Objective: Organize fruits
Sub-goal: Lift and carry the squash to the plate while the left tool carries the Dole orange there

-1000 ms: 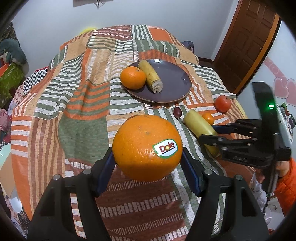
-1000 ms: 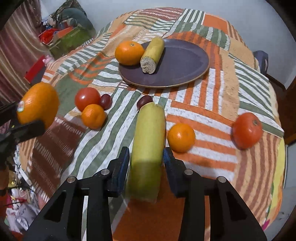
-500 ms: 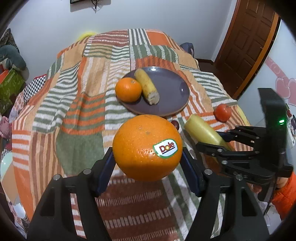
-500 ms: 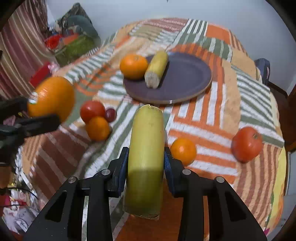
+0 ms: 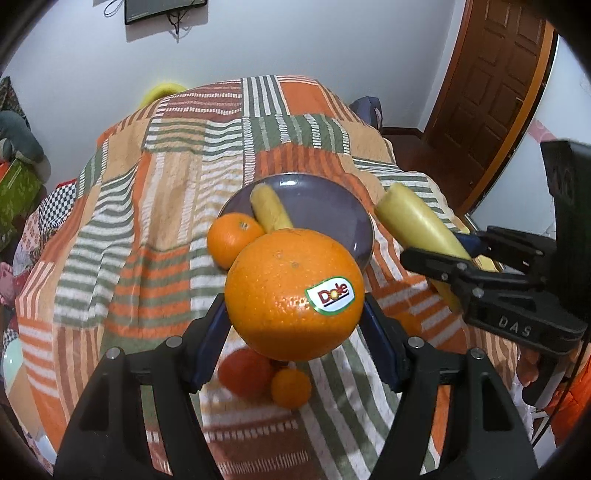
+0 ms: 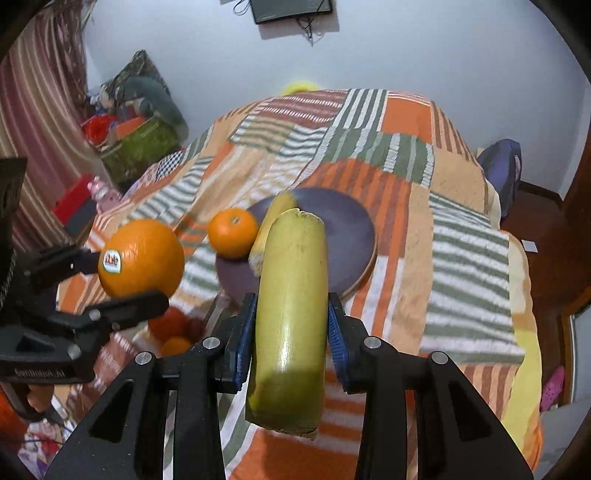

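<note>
Writing we can read: the sticker on the big orange (image 5: 291, 291) says "Dole" in red letters on white with a green rim; the right gripper's body carries raised letters "DAS" in the left wrist view; the lettering on the left gripper's body in the right wrist view is too blurred for us to read.

Left gripper (image 5: 293, 317): we see it clamped on the big orange, one blue pad on each side, the fruit held up off the striped cloth (image 5: 155, 236); the sticker faces the camera, low on the right.

Right gripper (image 6: 291, 332): we find its pads pressed against both sides of the yellow banana piece (image 6: 290, 314), also lifted clear of the cloth.

Long axis of the banana piece: it runs along the fingers, one cut end towards the camera, the other pointing away towards the purple plate (image 6: 351, 236); in the left wrist view it slants up and left out of the right gripper.

On the plate: a small orange (image 5: 232, 240) at the left rim, touching a second banana piece (image 5: 269, 212) that lies lengthwise away from us.

On the cloth below the big orange: a red tomato (image 5: 245, 371) just beside a little orange fruit (image 5: 291, 387), partly hidden in the left wrist view.

Room: a dark screen (image 6: 291, 9) with dangling wires on the white wall, a brown door (image 5: 491, 85) to the right.
</note>
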A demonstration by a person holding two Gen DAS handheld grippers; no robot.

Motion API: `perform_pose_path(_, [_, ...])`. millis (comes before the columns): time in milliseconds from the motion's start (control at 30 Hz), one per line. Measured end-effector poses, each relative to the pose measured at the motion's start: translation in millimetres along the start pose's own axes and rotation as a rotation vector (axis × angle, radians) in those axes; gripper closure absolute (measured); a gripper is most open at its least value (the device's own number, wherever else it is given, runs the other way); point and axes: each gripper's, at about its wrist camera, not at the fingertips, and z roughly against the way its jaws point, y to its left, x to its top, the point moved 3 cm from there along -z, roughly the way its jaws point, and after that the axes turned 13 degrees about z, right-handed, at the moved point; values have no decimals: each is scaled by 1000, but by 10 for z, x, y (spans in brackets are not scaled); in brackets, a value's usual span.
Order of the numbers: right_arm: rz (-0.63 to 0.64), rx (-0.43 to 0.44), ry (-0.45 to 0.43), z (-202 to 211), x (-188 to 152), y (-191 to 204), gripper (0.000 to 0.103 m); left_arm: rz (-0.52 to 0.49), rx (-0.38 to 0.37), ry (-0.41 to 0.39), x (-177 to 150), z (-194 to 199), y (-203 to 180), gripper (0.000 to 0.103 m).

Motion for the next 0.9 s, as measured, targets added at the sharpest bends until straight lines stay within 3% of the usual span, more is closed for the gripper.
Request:
perform_pose_path(500, [3, -14, 61, -605, 270, -154, 70, 8, 6, 96, 104, -734, 287, 34])
perform_pose_path(900, [5, -22, 124, -1022, 411, -202, 70, 13, -25, 109, 209, -978, 337, 34])
